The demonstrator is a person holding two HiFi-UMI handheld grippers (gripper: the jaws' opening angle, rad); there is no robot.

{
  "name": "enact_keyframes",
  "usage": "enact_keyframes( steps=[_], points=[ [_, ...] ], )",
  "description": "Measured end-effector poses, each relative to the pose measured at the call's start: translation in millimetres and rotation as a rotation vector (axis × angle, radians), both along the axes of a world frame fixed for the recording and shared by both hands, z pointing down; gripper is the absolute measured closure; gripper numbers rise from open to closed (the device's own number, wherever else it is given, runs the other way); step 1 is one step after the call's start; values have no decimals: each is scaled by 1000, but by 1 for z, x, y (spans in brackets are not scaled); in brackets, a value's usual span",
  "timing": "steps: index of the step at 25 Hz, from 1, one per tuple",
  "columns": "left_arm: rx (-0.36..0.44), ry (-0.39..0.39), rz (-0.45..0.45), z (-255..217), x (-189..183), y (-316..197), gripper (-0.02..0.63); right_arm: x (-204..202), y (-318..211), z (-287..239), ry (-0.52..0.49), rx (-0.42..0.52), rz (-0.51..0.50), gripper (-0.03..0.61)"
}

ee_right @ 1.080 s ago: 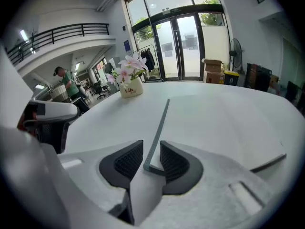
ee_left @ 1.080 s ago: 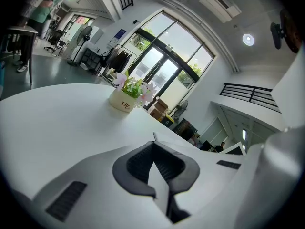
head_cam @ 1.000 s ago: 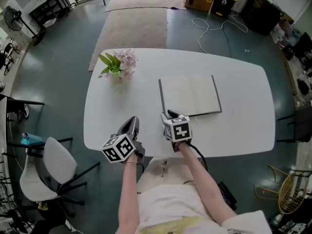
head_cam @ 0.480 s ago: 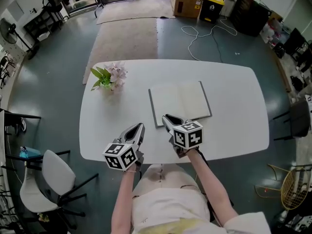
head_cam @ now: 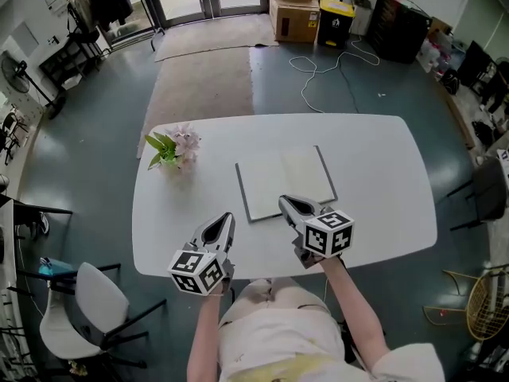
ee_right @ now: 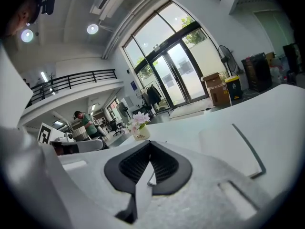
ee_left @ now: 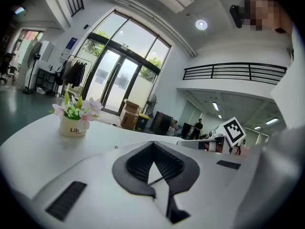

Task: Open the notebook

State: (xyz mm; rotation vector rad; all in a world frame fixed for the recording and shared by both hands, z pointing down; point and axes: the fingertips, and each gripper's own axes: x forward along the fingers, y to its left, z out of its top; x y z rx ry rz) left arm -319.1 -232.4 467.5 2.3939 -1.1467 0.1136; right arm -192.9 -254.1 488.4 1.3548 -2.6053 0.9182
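Here's the notebook (head_cam: 285, 181), flat on the white desk (head_cam: 382, 181) about the middle of it, pale pages facing up and a dark cover edge showing along its left and near sides. From the right gripper view the notebook (ee_right: 231, 147) sits off to the right of the jaws, not between them.

Right tool (head_cam: 284, 200) now: its jaws have just been closing and they stand together with nothing caught between them. The head view puts its tip over the near edge of the notebook, and in its own view the right tool (ee_right: 150, 143) points across the desk (ee_right: 279, 109) toward the flower pot (ee_right: 139, 129).

Over on the left, the left tool (head_cam: 227, 216) hangs at the near side of the desk, left of the notebook and apart from it. Its own view shows the left tool (ee_left: 153, 143) with the dark pads meeting at the tips, closed and empty.

The flower pot (head_cam: 173, 150) stands at the far left corner of the desk, well apart from the notebook, and it shows again in the left gripper view (ee_left: 74, 120), upright, pink blooms and green leaves.

Around the desk: a white chair (head_cam: 79, 301) at near left and cardboard boxes (head_cam: 293, 14) on the floor beyond.
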Motion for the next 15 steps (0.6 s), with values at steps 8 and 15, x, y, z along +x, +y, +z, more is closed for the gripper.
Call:
enact_keyframes(
  steps=[8, 15],
  points=[
    [51, -11, -15, -25, 4, 2, 615, 36, 7, -42, -103, 100, 33, 571],
    [112, -4, -63, -46, -2, -2, 615, 58, 6, -67, -132, 192, 60, 571]
  ],
)
